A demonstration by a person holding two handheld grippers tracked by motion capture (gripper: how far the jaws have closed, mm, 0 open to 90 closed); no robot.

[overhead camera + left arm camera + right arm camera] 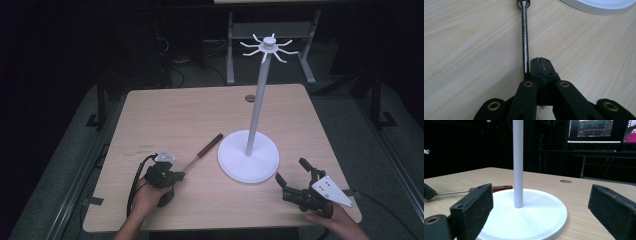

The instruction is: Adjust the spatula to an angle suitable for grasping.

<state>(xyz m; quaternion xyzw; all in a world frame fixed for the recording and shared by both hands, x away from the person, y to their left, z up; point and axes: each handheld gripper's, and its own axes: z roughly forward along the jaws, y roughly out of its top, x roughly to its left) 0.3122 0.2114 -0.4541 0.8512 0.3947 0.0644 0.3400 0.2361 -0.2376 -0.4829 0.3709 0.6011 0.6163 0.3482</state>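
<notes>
High view: tool (pixel 201 153) flat, diagonal, wooden handle up-right; left hand-held gripper (pixel 176 175) clenched beside shaft end; right hand-held gripper (pixel 291 176) released.

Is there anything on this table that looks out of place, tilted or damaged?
Nothing looks damaged or spilled. The white stand is upright on the table. The one slightly odd thing: the utensil lies flat and diagonal, and the shut left gripper has its fingers beside the metal shaft, not around it.
</notes>
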